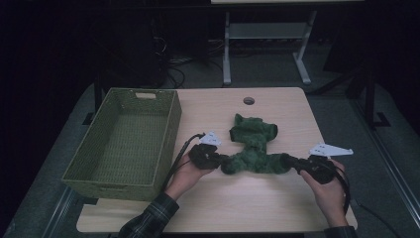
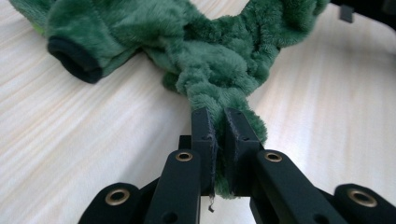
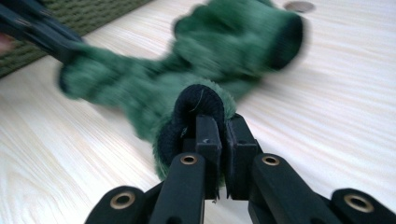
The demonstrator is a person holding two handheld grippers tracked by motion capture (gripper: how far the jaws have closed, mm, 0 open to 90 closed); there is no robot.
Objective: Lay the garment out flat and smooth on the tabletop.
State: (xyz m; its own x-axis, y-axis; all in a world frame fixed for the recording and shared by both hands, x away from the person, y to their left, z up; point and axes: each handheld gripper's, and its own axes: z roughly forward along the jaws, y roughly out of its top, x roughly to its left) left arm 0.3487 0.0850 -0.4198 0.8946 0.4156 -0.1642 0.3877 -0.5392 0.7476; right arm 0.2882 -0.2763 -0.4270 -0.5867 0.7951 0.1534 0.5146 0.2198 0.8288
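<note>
A fuzzy green garment with dark cuffs lies bunched on the wooden table. My left gripper is shut on its left end; in the left gripper view the green fabric is pinched between the jaws of that gripper. My right gripper is shut on the garment's right end. In the right gripper view a dark-edged cuff of the garment is clamped in its jaws, just beyond the gripper. The garment stretches between both grippers.
A green woven basket stands on the table's left side, close to my left hand. A round cable hole sits at the table's far edge. A white desk frame stands on the floor beyond.
</note>
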